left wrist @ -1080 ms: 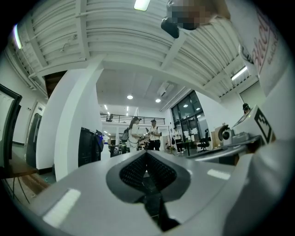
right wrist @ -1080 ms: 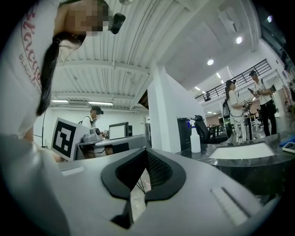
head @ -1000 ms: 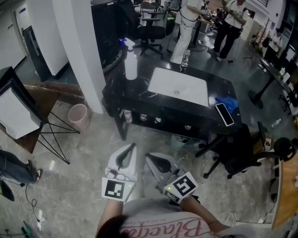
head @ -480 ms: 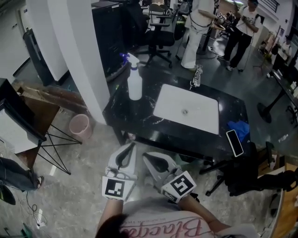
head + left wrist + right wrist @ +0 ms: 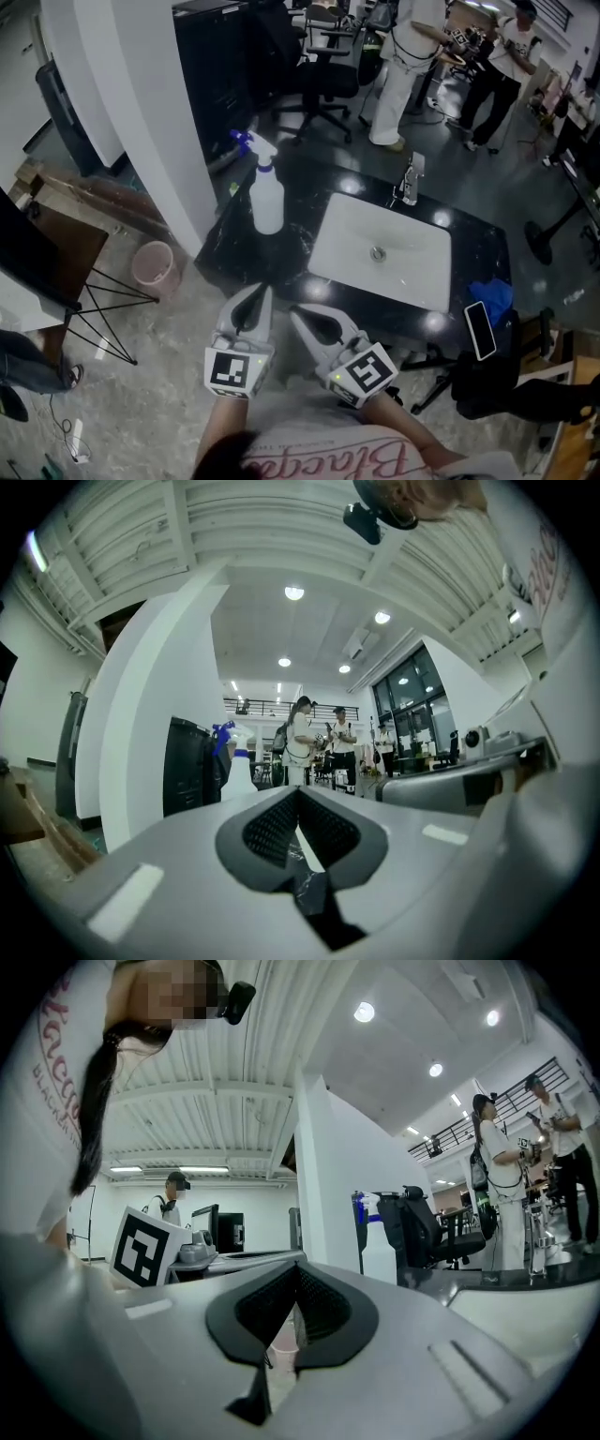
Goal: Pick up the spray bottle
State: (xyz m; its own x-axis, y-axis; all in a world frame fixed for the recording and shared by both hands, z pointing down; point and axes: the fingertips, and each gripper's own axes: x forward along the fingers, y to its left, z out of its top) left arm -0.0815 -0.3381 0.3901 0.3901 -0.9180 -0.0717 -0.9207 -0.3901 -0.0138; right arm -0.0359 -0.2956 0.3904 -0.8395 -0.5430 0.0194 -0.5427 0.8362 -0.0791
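Standing on glossy black counter (image 5: 281, 258), white spray bottle (image 5: 267, 192); left gripper (image 5: 254, 294), right gripper (image 5: 299, 315) closed, empty.

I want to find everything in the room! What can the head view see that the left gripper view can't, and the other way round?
Only the head view shows the white sink, the phone, the blue cloth and the pink bin. Only the left gripper view shows the ceiling lights. Both show the spray bottle, the left gripper, which is shut and empty, and people standing farther back.
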